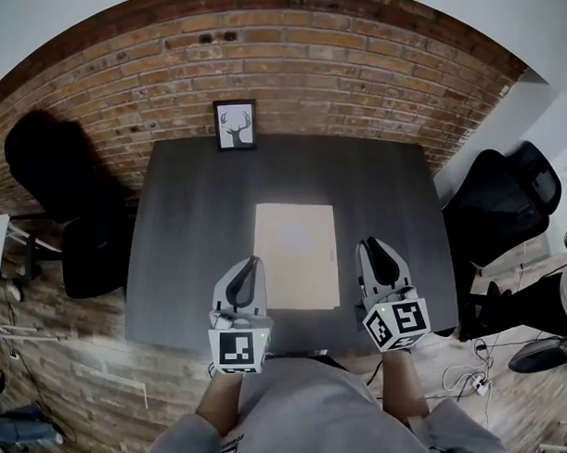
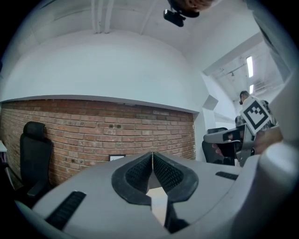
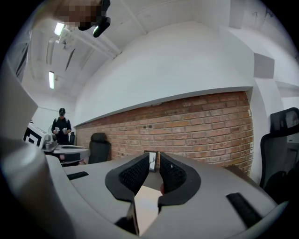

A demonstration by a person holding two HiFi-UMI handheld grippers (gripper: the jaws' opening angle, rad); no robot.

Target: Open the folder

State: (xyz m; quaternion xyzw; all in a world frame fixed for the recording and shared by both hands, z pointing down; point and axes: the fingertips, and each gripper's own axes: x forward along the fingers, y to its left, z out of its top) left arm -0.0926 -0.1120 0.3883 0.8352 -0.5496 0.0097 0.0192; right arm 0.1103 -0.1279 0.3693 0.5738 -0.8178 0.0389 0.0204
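A tan folder (image 1: 295, 253) lies closed and flat in the middle of the dark grey table (image 1: 191, 224). My left gripper (image 1: 254, 263) hovers just off the folder's near left corner, with its jaws shut and nothing between them. My right gripper (image 1: 371, 246) is beside the folder's right edge near the front, its jaws a little apart and empty. In the left gripper view the pads (image 2: 140, 172) meet, and the folder (image 2: 159, 203) shows below them. In the right gripper view a narrow gap separates the pads (image 3: 133, 175), with the folder (image 3: 145, 205) below.
A framed deer picture (image 1: 234, 125) leans against the brick wall at the table's far edge. Black office chairs stand at the left (image 1: 69, 196) and right (image 1: 501, 204). Cables lie on the floor at right (image 1: 474, 377). A person (image 3: 61, 125) stands far off.
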